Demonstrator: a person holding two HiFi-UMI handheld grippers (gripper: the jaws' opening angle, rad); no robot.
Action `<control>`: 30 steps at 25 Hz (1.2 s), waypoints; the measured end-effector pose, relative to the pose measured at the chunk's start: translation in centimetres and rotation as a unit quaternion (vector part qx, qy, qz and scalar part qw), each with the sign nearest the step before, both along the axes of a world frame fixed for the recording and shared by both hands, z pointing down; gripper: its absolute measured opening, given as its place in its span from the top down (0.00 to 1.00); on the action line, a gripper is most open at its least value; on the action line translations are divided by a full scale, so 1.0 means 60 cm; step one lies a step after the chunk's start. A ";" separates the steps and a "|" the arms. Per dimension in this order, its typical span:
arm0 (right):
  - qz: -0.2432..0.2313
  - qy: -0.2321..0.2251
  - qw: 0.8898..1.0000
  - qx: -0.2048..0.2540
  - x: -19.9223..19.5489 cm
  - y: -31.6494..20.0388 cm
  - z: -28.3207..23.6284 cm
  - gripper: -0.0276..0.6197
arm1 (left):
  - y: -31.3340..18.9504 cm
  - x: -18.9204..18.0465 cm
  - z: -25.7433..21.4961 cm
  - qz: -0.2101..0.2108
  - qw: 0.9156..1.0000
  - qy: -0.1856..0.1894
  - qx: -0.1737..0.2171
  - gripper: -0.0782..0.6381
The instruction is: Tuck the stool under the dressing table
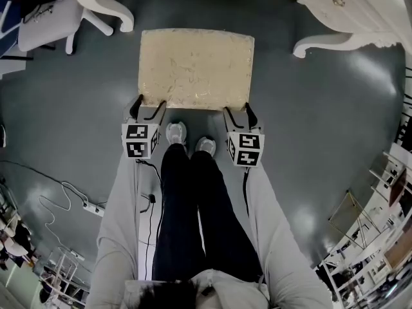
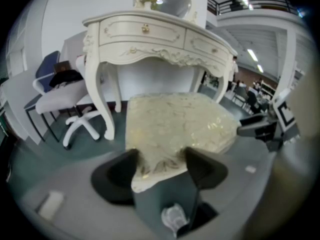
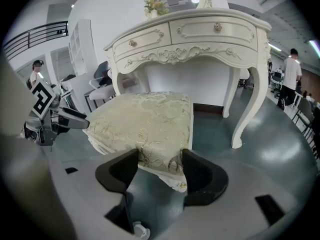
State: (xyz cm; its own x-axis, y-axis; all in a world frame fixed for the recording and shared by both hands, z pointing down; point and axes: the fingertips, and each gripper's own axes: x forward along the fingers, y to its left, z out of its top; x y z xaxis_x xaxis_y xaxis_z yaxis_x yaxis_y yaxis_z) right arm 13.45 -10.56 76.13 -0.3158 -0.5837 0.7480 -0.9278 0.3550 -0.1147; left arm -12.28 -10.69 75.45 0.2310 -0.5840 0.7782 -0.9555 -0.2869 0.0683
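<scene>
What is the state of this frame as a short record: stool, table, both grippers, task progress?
stool: stands in front of the dressing table, seat fully in view from above
left gripper: shut on the stool's near left corner
right gripper: shut on the stool's near right corner
progress: stool not yet tucked under the table
nearby: office chair to the left of the table

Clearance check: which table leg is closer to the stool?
The left leg, beside the office chair; its foot nearly reaches the stool. The right leg stands clear.
</scene>
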 end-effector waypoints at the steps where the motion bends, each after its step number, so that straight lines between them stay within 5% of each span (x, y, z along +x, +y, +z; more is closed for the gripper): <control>1: 0.002 0.002 1.000 -0.001 0.000 -0.002 0.000 0.52 | -0.002 0.000 0.000 0.001 1.000 0.000 0.000 0.44; 30: 0.043 0.013 0.999 0.017 -0.017 -0.197 -0.004 0.52 | -0.229 -0.015 -0.007 0.038 0.999 0.003 0.011 0.44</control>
